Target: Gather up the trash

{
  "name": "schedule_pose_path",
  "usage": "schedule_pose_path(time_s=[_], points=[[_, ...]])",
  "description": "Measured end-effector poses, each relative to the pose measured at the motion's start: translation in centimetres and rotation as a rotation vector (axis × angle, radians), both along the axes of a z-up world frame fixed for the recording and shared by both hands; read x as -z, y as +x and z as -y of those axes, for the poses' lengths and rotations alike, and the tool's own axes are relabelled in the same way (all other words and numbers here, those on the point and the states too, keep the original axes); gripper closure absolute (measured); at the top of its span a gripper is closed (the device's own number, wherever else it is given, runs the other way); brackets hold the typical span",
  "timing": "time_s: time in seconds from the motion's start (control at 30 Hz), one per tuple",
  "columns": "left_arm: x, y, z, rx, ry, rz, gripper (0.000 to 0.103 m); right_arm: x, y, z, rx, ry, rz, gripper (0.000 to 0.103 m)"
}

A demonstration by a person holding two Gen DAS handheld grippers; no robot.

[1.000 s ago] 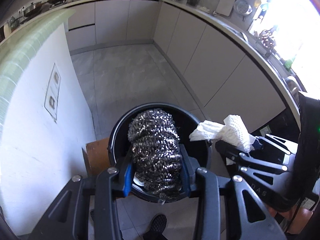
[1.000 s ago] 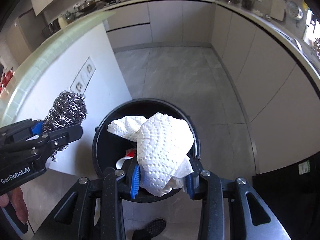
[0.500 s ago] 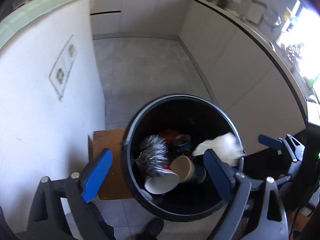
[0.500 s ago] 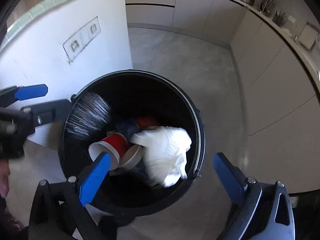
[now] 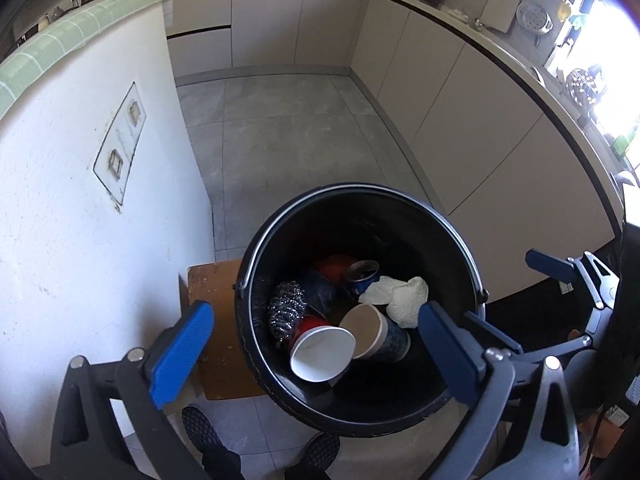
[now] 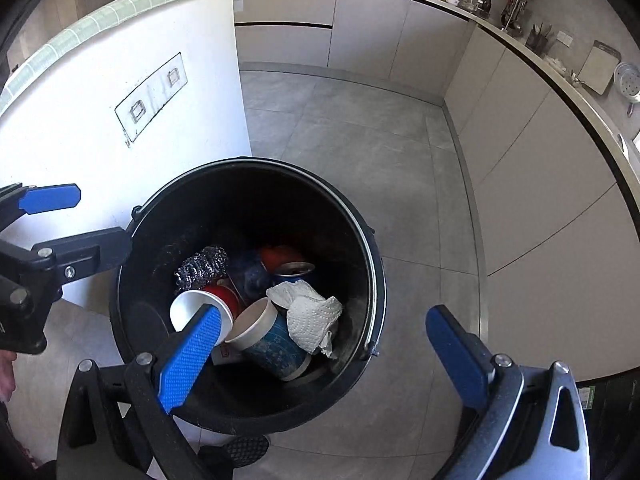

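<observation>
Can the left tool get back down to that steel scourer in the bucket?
Probably yes: the left tool hangs open above the bucket, and the steel scourer lies uncovered on top, beside the cups.

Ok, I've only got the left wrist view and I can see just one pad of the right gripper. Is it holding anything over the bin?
Observer: No. The right gripper has its jaws wide apart with nothing between them, above the bin.
Operator: Where's the paper towel?
Observer: In the bin. The right wrist view shows the paper towel slumped against the side of the blue cup.
Operator: How does my left gripper look from there?
Observer: The left gripper is open and empty at the bin's left rim.
</observation>
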State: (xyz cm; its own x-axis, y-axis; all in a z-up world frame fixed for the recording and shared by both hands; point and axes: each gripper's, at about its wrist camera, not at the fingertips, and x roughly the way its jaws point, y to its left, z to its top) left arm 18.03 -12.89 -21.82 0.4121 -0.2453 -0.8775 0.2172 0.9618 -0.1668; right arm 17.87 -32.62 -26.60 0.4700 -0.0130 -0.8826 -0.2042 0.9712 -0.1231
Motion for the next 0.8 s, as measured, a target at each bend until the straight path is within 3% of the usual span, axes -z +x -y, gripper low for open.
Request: schedule_pose_path(time_s=[0.37, 0.5, 0.8], points=[[-2.1, -1.4, 0.3, 0.030, 0.029, 0.019, 0.000, -2.0, -1.6, 0.8, 0.056, -0.007, 0.020, 0.000], [-4.8, -2.7, 0.1, 0.053, 0.042, 0.048, 0.000, -4.7, -3.3, 1.3, 0.104, 0.023, 0.048, 0.000], [-13.1, -8.3, -2.2, 0.040, 0.067, 0.195, 0.000, -13.2, -9.8, 0.9, 0.185, 0.077, 0.186, 0.000]])
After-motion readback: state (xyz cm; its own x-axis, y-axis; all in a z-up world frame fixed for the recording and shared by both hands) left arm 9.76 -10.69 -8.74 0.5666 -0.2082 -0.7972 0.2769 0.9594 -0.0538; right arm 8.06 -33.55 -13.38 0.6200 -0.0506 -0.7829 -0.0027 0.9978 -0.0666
